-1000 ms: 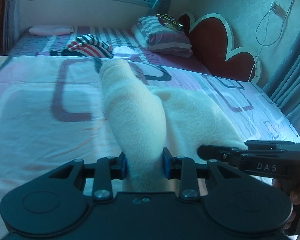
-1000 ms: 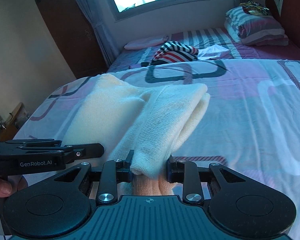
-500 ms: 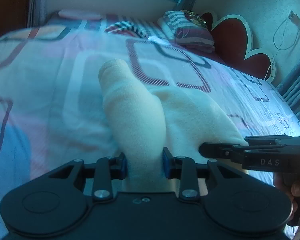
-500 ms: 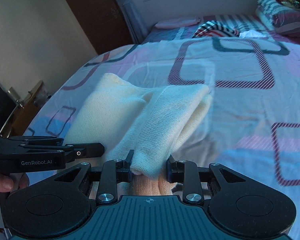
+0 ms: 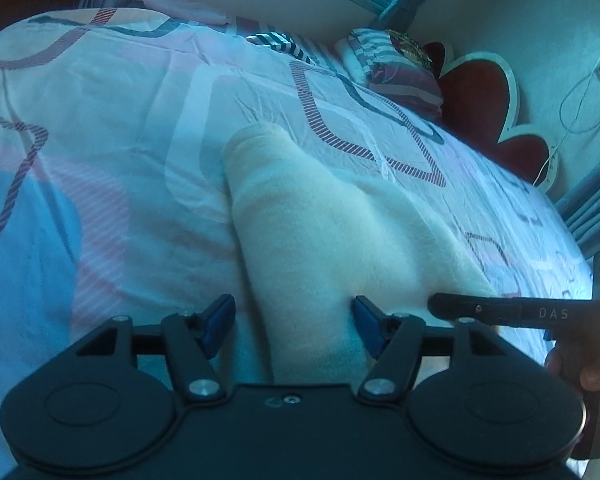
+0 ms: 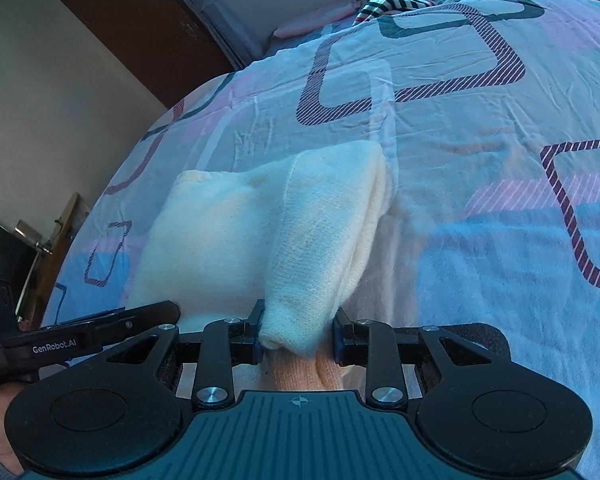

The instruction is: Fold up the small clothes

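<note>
A cream knitted garment (image 5: pixel 324 232) lies folded on the patterned bed sheet (image 5: pixel 100 128). In the left wrist view my left gripper (image 5: pixel 294 324) is open, its blue pads standing apart on either side of the garment's near edge. In the right wrist view the same garment (image 6: pixel 260 232) lies in front of my right gripper (image 6: pixel 298 336), which is shut on a bunched fold of it. Each gripper shows in the other's view, the right one (image 5: pixel 500 312) at the right and the left one (image 6: pixel 80 340) at the left.
A striped garment (image 5: pixel 276 42) and striped pillows (image 5: pixel 396 68) lie at the far end of the bed by a red heart-shaped headboard (image 5: pixel 484 96). A dark wooden door (image 6: pixel 140 28) and a bedside stand (image 6: pixel 48 240) are left of the bed.
Both grippers have tilted down and lowered the garment onto the sheet. My left gripper has opened and let go of the garment. My right gripper still holds its fold.
</note>
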Demonstrator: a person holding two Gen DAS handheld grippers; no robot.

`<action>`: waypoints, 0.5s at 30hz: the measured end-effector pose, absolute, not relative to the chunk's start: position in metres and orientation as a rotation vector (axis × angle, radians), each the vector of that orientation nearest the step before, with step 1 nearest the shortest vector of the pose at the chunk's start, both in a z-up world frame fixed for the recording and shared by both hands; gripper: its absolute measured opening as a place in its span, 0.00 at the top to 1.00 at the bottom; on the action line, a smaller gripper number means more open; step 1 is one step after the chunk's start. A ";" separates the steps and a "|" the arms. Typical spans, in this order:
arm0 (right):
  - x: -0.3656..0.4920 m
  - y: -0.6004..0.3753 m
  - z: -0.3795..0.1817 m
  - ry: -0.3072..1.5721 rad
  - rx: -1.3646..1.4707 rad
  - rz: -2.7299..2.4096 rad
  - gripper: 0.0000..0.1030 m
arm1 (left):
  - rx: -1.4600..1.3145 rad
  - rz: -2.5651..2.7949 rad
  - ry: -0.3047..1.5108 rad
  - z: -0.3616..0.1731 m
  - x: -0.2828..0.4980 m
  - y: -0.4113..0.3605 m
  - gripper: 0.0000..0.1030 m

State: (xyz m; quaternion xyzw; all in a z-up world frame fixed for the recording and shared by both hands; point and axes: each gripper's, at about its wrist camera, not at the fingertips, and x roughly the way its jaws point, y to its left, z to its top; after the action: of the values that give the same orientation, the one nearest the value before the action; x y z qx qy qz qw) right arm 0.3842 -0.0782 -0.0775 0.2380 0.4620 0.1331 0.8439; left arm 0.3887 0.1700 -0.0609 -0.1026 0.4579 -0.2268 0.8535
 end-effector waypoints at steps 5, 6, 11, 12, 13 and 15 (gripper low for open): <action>0.380 -0.080 -0.072 0.975 0.468 0.251 0.61 | -0.178 -0.460 0.942 -0.045 0.378 0.176 0.32; 0.379 -0.084 -0.070 0.970 0.467 0.230 0.61 | -0.175 -0.463 0.930 -0.040 0.374 0.180 0.36; 0.351 -0.088 -0.028 0.892 0.355 0.207 0.61 | -0.186 -0.474 0.902 -0.028 0.346 0.196 0.39; 0.345 -0.087 -0.022 0.884 0.346 0.228 0.61 | -0.189 -0.478 0.907 -0.029 0.341 0.196 0.40; 0.338 -0.083 -0.018 0.883 0.340 0.256 0.61 | -0.177 -0.477 0.909 -0.032 0.336 0.193 0.41; 0.329 -0.068 -0.017 0.897 0.281 0.299 0.61 | -0.122 -0.457 0.918 -0.038 0.328 0.184 0.41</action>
State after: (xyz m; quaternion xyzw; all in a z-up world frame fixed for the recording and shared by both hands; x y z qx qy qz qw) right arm 0.3287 -0.0676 -0.0170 0.1347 0.4306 0.1435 0.8809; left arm 0.3281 0.1844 -0.0385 -0.0583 0.4390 -0.2183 0.8696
